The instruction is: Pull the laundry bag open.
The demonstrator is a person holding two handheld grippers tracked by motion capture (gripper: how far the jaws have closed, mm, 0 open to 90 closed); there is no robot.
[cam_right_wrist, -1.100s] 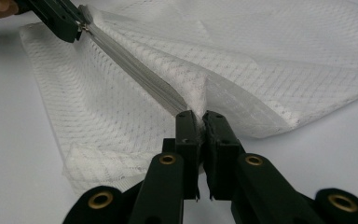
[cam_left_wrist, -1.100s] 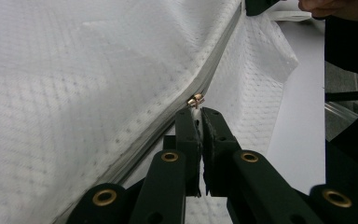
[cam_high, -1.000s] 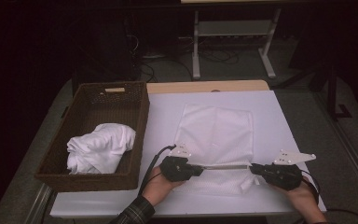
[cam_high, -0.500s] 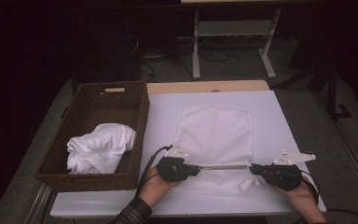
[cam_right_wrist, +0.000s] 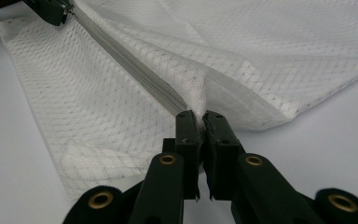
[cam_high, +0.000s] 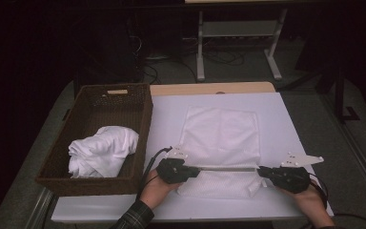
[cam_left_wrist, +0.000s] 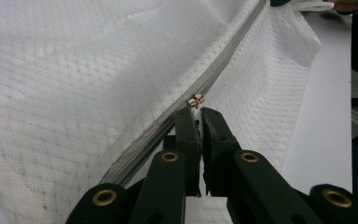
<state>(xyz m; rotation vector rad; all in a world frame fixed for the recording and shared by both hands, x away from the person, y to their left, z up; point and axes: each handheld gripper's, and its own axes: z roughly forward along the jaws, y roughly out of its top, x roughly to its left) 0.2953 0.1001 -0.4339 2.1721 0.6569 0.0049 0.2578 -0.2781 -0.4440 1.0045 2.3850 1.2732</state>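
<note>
Fingers of both grippers clamped tight: left gripper pinched on zip pull, right gripper pinched on mesh bag at zip end.

Table: bag laid flat at centre, near edge lifted, zip stretched taut between grippers. Basket at left, white cloth inside, well apart from bag.

Step judged: zip being worked along bag edge. Next move judged: pull to be drawn steadily along zip, far end kept anchored, tension kept level.

No brand, label or writing readable.
</note>
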